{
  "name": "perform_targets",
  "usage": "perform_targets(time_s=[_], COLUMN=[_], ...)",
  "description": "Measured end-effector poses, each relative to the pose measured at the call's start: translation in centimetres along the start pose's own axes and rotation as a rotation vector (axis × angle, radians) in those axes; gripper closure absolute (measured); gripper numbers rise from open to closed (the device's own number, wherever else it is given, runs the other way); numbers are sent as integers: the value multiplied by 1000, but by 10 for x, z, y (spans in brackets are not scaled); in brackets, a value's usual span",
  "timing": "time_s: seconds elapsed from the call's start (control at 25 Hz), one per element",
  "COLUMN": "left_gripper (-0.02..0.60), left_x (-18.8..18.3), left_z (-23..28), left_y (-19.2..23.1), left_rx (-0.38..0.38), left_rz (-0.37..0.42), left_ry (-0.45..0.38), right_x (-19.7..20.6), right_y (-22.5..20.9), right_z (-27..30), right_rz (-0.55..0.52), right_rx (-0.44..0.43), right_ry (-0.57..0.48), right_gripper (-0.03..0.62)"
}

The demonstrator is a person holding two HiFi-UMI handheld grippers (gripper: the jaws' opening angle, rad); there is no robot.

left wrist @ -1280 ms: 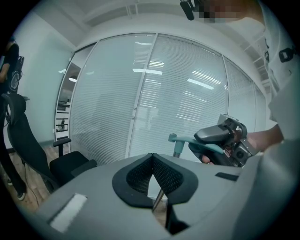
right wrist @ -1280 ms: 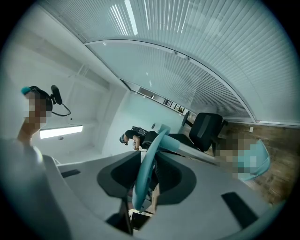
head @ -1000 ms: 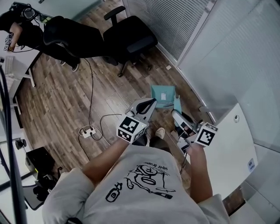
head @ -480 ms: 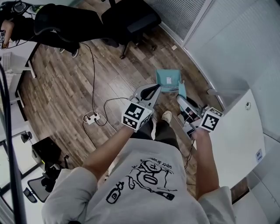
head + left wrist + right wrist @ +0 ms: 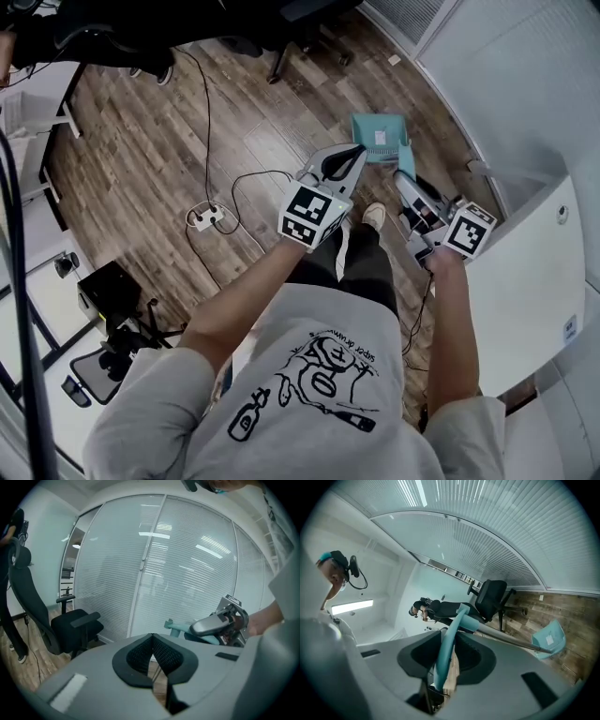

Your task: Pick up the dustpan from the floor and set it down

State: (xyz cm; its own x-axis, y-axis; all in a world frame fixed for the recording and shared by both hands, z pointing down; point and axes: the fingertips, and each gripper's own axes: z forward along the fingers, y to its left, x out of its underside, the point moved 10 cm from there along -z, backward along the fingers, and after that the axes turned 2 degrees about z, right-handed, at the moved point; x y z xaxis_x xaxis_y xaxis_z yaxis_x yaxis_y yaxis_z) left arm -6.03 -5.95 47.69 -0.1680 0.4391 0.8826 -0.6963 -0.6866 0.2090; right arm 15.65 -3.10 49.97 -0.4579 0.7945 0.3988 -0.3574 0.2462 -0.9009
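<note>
Two grippers were out in front of you in the head view, over the wood floor [image 5: 159,159]. Your left gripper [image 5: 354,153] pointed toward the teal dustpan [image 5: 380,139]. Its pan sat low over the boards beyond your shoe [image 5: 373,216], near the foot of the glass wall. Whether it touched the floor could not be told. Your right gripper [image 5: 405,180] was just to the right of the left one, beside the white table [image 5: 525,291]. A power strip [image 5: 208,217] with its cable lay on the floor to your left.

From the left gripper view, your fingers were closed tip to tip with nothing between them. Past them you could see the right gripper and the dustpan's teal handle, with a black office chair [image 5: 75,630] off to the left in front of the blinds.

From the right gripper view, your fingers were clamped on the dustpan's teal handle grip, which ran up between them. Its grey shaft led away to the teal pan, down by the floorboards.
</note>
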Motion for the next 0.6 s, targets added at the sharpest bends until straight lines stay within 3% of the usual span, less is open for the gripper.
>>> perform_targets(time_s=[0.6], left_gripper=[586], left_x=[71], left_z=[45], left_y=[12], left_rx=[-25], left_rz=[-59], left_ry=[65], right_x=[36], right_y=[-84], right_z=[19], right_rz=[40], right_rx=[20], right_ry=[2], right_gripper=[511])
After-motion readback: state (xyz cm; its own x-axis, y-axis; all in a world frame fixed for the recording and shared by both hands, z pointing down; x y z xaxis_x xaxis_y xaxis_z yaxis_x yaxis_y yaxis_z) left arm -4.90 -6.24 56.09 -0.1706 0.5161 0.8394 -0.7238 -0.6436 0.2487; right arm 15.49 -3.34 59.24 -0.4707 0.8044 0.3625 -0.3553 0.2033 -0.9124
